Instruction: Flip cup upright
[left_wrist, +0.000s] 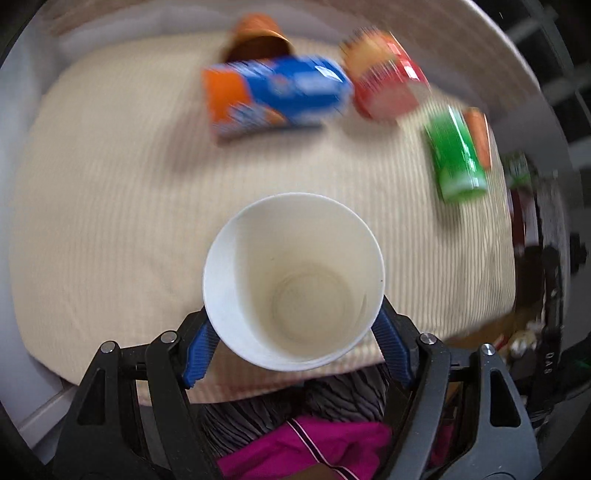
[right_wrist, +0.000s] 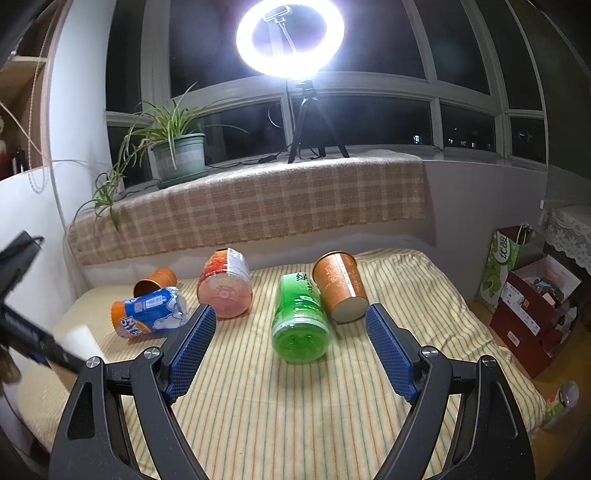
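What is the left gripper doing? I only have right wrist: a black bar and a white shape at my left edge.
Observer: The left gripper is shut on a white paper cup, with its blue pads on either side of the cup wall.
Operator: Which way does the cup face?
Observer: Its open mouth faces the left wrist camera. The base points away, toward the striped cloth.
Operator: Anything inside?
Observer: It looks empty; the bare inner bottom shows.
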